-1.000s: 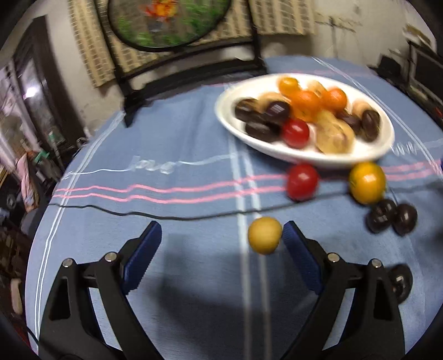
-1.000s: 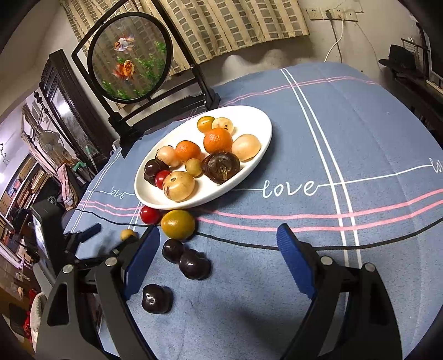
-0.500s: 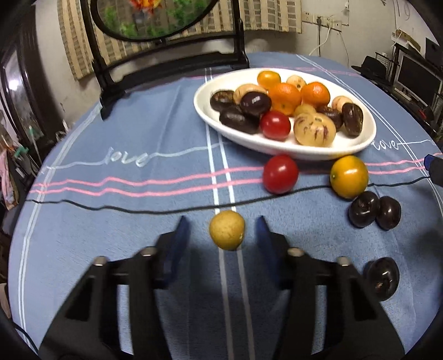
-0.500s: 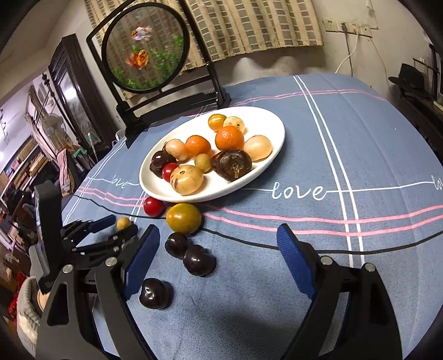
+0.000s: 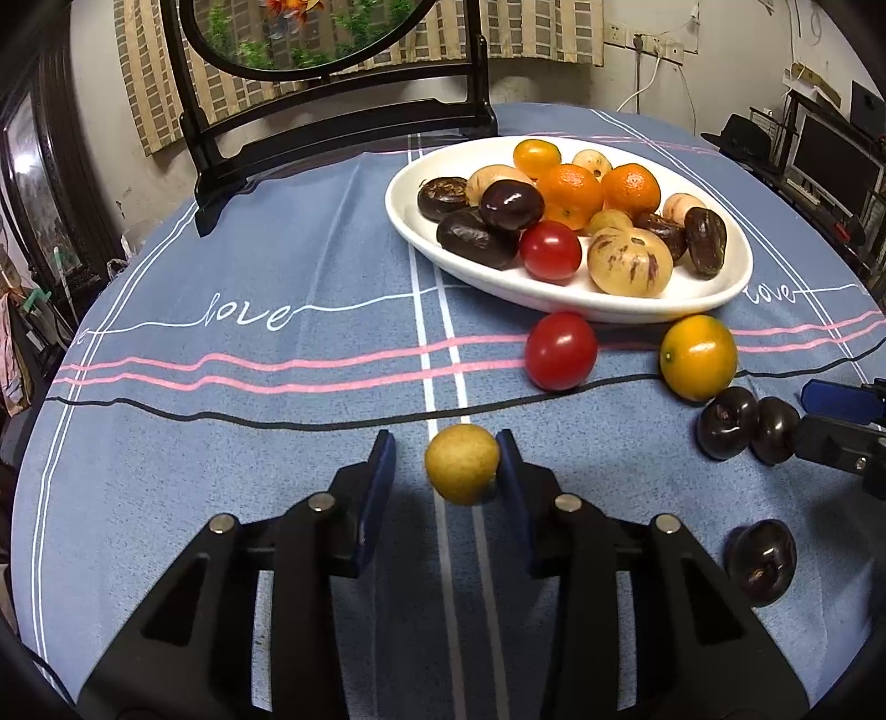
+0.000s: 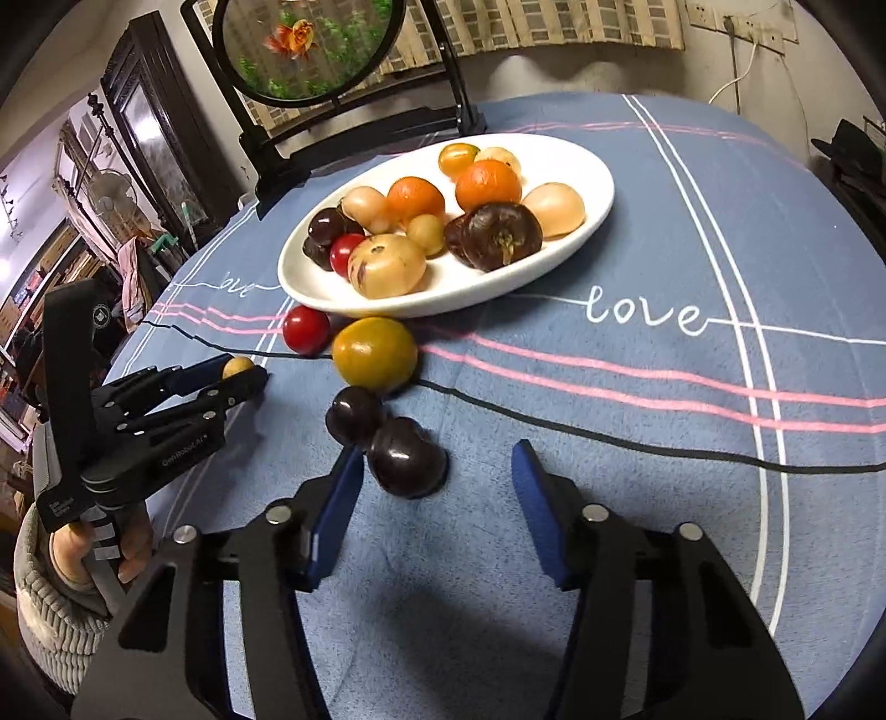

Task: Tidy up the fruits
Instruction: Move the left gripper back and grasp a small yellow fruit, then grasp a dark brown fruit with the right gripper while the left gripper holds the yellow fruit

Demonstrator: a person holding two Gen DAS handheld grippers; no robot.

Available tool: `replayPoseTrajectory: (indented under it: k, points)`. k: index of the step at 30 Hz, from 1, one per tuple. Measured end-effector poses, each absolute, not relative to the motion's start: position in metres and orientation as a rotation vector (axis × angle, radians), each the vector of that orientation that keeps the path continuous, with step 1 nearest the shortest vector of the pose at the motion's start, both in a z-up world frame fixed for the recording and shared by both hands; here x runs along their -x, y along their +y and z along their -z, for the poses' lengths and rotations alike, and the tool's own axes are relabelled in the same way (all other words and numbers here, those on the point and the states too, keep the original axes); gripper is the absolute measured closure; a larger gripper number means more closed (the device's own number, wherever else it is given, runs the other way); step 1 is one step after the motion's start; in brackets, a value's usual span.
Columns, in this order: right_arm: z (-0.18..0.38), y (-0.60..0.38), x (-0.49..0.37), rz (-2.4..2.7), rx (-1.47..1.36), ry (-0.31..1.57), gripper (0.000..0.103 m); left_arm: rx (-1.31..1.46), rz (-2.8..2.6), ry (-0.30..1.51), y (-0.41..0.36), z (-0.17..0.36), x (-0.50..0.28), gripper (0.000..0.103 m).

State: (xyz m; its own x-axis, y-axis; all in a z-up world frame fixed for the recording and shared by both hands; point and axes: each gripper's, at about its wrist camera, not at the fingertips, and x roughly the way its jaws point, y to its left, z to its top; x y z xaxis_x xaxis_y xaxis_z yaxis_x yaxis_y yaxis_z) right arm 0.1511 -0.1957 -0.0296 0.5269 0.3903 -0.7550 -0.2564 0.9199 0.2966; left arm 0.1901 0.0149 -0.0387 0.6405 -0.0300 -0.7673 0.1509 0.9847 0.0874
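Observation:
A small yellow fruit (image 5: pixel 462 463) lies on the blue cloth between the fingers of my left gripper (image 5: pixel 443 465). The right finger touches it; a gap remains on the left. It also shows in the right wrist view (image 6: pixel 238 367). The white oval plate (image 5: pixel 720 288) holds several fruits. A red tomato (image 5: pixel 560 350), an orange-yellow fruit (image 5: pixel 698 357) and two dark fruits (image 5: pixel 726 422) lie in front of the plate. My right gripper (image 6: pixel 437 482) is open, with a dark fruit (image 6: pixel 407 457) just ahead of its left finger.
A third dark fruit (image 5: pixel 761 562) lies alone near the table's right front. A round picture on a black stand (image 6: pixel 310 44) is at the back of the table. The person's hand (image 6: pixel 99 559) holds the left gripper at the left table edge.
My left gripper has narrowed around the yellow fruit from wide open. My right gripper has moved forward toward the pair of dark fruits and narrowed somewhat.

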Motion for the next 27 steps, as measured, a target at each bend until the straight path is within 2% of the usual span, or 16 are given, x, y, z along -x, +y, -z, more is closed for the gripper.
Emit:
replayPoseTrajectory:
  k: [2,11,17,22,24,27]
  points:
    - [0.029,-0.194,-0.150,-0.398,-0.154,0.941,0.056,-0.148,0.104,0.870,0.015,0.039,-0.190,0.065]
    - [0.028,-0.170,-0.139,-0.377,0.009,0.867,0.057,-0.157,0.101,0.868,0.014,0.039,-0.189,0.065]
    - [0.040,-0.156,-0.139,-0.344,0.123,0.868,0.072,-0.162,0.099,0.868,0.014,0.039,-0.189,0.065]
    - [0.036,-0.160,-0.140,-0.338,0.101,0.854,0.073,-0.159,0.101,0.868,0.014,0.039,-0.189,0.066]
    - [0.032,-0.164,-0.140,-0.337,0.082,0.844,0.073,-0.144,0.116,0.868,0.015,0.037,-0.189,0.077]
    - [0.025,-0.176,-0.142,-0.333,0.023,0.830,0.073,-0.119,0.119,0.836,0.018,0.029,-0.186,0.078]
